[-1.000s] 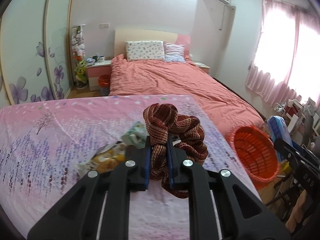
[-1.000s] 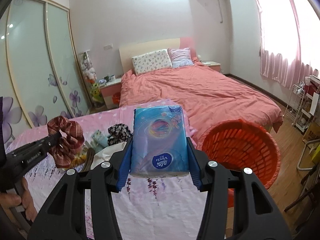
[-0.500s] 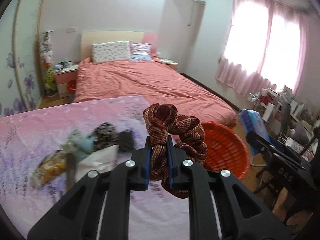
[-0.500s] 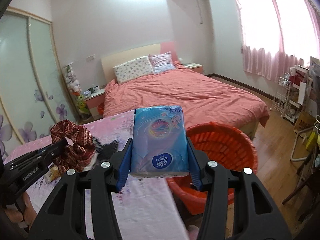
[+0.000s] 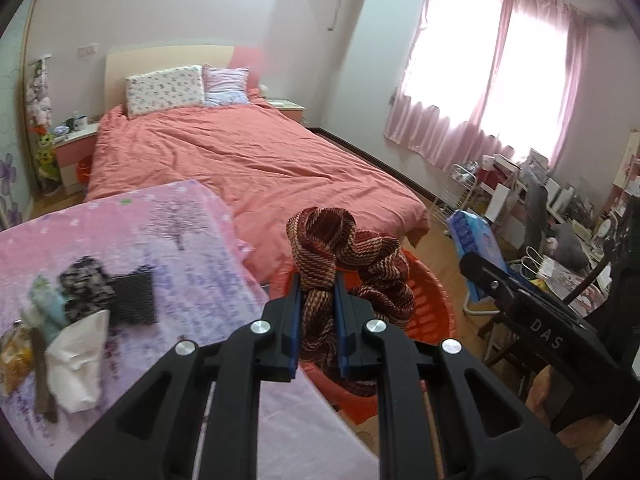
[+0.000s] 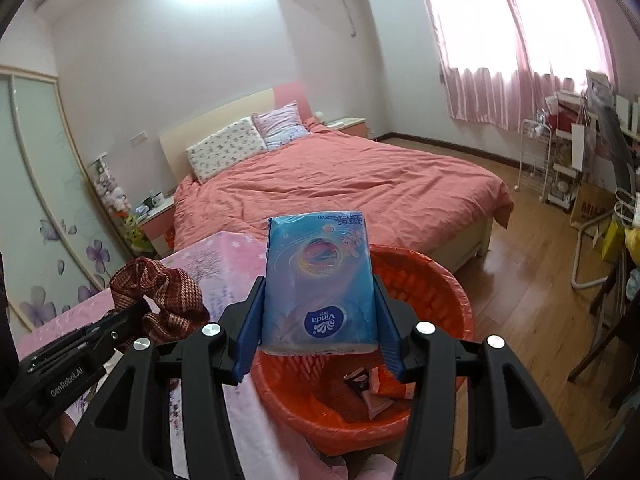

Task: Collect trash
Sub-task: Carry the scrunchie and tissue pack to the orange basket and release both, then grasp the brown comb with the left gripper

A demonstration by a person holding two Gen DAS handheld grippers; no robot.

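My left gripper (image 5: 316,292) is shut on a red-brown striped scrunchie (image 5: 352,264) and holds it above the near rim of the orange basket (image 5: 432,300). My right gripper (image 6: 320,300) is shut on a blue Vinda tissue pack (image 6: 320,276) and holds it over the orange basket (image 6: 432,280), which holds a few wrappers (image 6: 372,388). The scrunchie (image 6: 160,296) and the left gripper also show at the left of the right wrist view. The tissue pack (image 5: 472,236) shows at the right of the left wrist view.
A pink flowered table (image 5: 160,232) at the left carries a white tissue (image 5: 76,360), a black mesh pouch (image 5: 132,296), a dark scrunchie (image 5: 84,288) and snack wrappers (image 5: 16,352). A red bed (image 5: 248,160) lies behind. A cluttered desk and chairs (image 5: 560,248) stand at the right.
Both grippers have swung right from over the table to over the orange basket, each keeping its hold. The basket now lies directly beneath them.
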